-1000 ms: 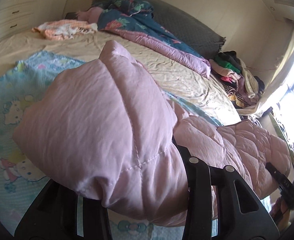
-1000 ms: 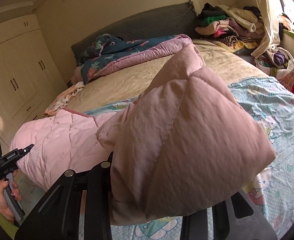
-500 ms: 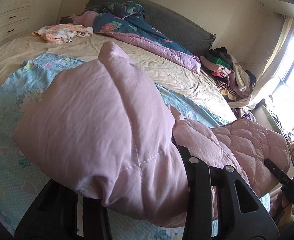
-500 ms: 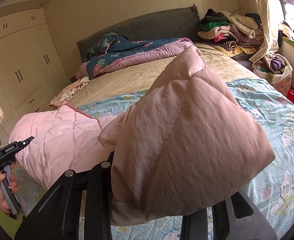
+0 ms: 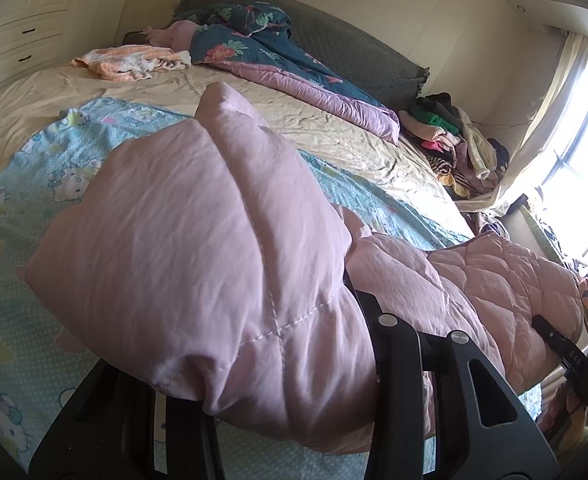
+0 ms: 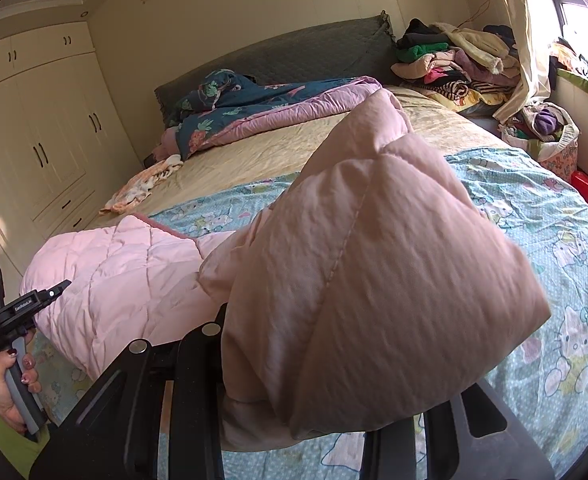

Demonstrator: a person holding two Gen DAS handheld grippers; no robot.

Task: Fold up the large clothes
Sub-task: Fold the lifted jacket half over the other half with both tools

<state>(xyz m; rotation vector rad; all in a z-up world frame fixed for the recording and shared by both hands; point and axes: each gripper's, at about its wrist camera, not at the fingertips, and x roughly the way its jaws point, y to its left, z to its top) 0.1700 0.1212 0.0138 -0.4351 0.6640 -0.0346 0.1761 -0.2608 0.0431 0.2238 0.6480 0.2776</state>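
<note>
A large pink quilted padded coat [image 5: 197, 248] hangs between both grippers above the bed. My left gripper [image 5: 277, 364] is shut on one bunched end of the pink coat, which hides its fingertips. My right gripper [image 6: 294, 372] is shut on the other bunched end [image 6: 374, 280], fingertips also hidden. The coat's middle sags across the light-blue cartoon-print sheet [image 5: 17, 216] [image 6: 554, 240]. The right gripper's body shows at the right edge of the left wrist view [image 5: 574, 360]; the left gripper and the hand holding it show at the left of the right wrist view [image 6: 9, 320].
A beige bedsheet [image 5: 294, 120] covers the far part of the bed. A dark floral duvet [image 5: 269, 52] lies by the grey headboard [image 6: 294, 56]. An orange-white cloth [image 5: 129, 62] lies far left. A clothes pile [image 6: 454, 64] and window stand right; wardrobes [image 6: 33, 140] left.
Both grippers have risen and moved forward over the bed with the coat; more of the bed and blue sheet shows. The grip on the coat is unchanged.
</note>
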